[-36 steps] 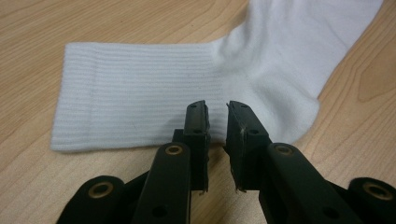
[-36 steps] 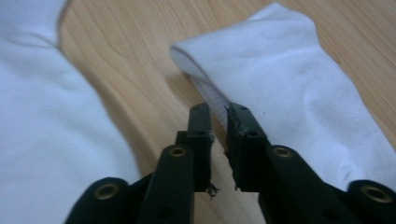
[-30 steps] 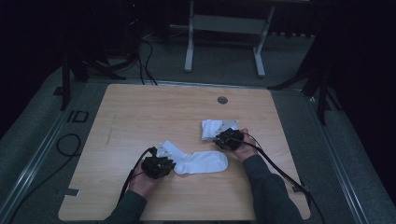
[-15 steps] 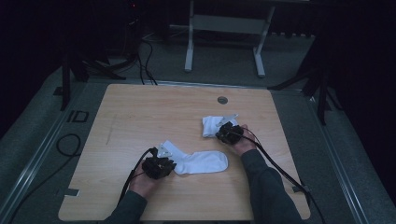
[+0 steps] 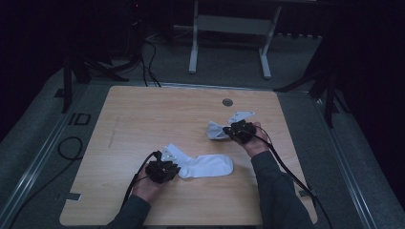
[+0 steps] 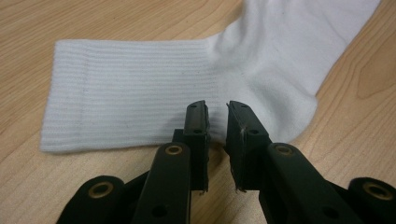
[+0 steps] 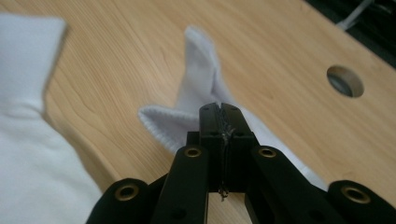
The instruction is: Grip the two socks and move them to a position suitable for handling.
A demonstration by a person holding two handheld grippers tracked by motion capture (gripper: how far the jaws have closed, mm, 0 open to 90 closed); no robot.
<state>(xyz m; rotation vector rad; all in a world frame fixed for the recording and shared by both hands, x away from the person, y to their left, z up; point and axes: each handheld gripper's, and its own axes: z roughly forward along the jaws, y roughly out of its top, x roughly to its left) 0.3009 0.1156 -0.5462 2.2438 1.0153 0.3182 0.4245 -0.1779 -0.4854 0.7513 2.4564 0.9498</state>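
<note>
Two white socks are on the wooden table point(image 5: 143, 114). One sock point(image 5: 205, 166) lies flat near the front, its ribbed cuff point(image 6: 121, 88) pointing left. My left gripper point(image 5: 162, 169) sits low at that sock's ankle edge. Its jaws point(image 6: 217, 109) stand a narrow gap apart over the fabric, pinching nothing that I can see. The second sock point(image 5: 216, 130) is bunched up to the right. My right gripper point(image 5: 239, 131) is shut on it, and in the right gripper view point(image 7: 219, 108) the sock point(image 7: 198, 70) rises in a fold from the closed jaws above the table.
A round cable hole point(image 5: 228, 102) is set in the table behind the right gripper. Cables trail from both grippers over the front edge. A metal stand point(image 5: 229, 28) is on the floor beyond the table. Bare wood spreads across the left and back.
The right gripper has lifted a little, and the sock that lay flat under it is now pulled up and bunched. The left gripper and its sock have stayed in place.
</note>
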